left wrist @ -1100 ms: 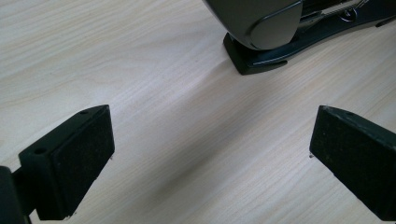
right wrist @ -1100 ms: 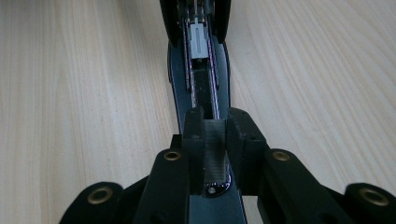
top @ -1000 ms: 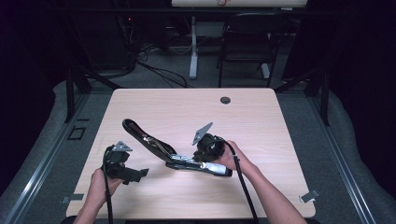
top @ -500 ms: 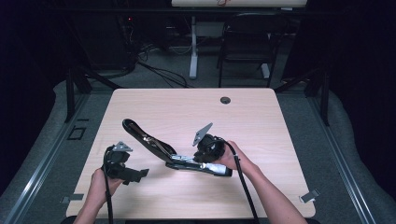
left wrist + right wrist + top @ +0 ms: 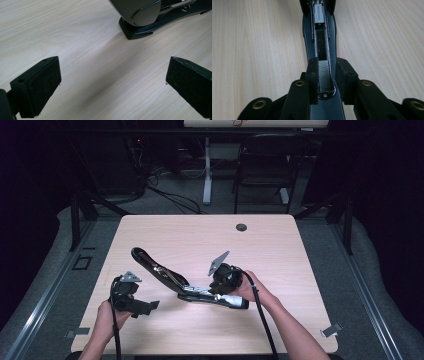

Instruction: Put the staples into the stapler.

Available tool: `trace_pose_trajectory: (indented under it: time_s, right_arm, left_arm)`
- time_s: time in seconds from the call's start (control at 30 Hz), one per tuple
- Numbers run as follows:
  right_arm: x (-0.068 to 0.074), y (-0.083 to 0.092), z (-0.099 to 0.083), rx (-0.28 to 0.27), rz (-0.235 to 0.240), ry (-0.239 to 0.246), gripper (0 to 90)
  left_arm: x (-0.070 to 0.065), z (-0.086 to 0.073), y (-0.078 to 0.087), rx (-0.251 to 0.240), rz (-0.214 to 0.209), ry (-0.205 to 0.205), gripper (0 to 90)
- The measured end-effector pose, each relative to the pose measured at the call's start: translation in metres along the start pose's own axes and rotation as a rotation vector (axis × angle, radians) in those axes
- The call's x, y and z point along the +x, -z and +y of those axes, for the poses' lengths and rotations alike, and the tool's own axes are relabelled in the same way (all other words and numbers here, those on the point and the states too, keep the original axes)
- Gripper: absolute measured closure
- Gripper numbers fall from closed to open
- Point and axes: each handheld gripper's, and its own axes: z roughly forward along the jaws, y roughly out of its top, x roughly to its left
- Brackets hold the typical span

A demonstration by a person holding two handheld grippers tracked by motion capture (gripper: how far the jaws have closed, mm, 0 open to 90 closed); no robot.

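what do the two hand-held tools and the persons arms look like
Both tools are black. The left tool and the right tool each carry a grey three-cornered plate on top and trail a black cable toward the person. In the left gripper view the fingers are blocky black pads with small screw holes. The forearms are bare, no sleeves showing.

Black stapler (image 5: 175, 282) with silver metal channel I see opened on my pale wood-grain table (image 5: 280, 245), black right gripper (image 5: 325, 82), black left gripper (image 5: 110, 80), small dark round hole cover (image 5: 241, 227), grey floor (image 5: 370, 270).
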Motion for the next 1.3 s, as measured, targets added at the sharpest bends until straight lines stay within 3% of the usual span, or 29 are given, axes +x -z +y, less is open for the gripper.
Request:
trace_pose_trajectory:
  time_s: [0.2, 0.47, 0.57, 0.7, 0.77, 1.1, 1.3]
  right_arm:
    - [-0.004, 0.01, -0.002, -0.018, -0.034, -0.049, 61.1]
    - [-0.007, 0.022, -0.01, -0.047, -0.076, -0.196, 25.0]
    - [-0.007, 0.032, -0.014, -0.053, -0.102, -0.226, 16.5]
    - [-0.002, 0.045, -0.022, -0.081, -0.134, -0.259, 14.2]
    - [0.002, 0.051, -0.026, -0.063, -0.185, -0.27, 11.9]
    - [0.016, 0.07, -0.046, -0.103, -0.241, -0.371, 10.1]
    - [0.013, 0.073, -0.052, -0.112, -0.294, -0.419, 13.3]
  left_arm:
    - [0.004, -0.001, 0.002, -0.011, -0.009, 0.022, 0.0]
    - [0.021, -0.005, 0.006, -0.049, -0.018, 0.111, 0.0]
    - [0.029, -0.006, 0.005, -0.056, -0.012, 0.152, 0.0]
    - [0.033, -0.007, 0.006, -0.082, 0.005, 0.203, 0.0]
    - [0.035, -0.006, 0.004, -0.082, 0.011, 0.22, 0.0]
    - [0.043, -0.003, -0.002, -0.09, 0.038, 0.255, 0.0]
    - [0.05, 0.0, -0.007, -0.077, 0.028, 0.257, 0.0]
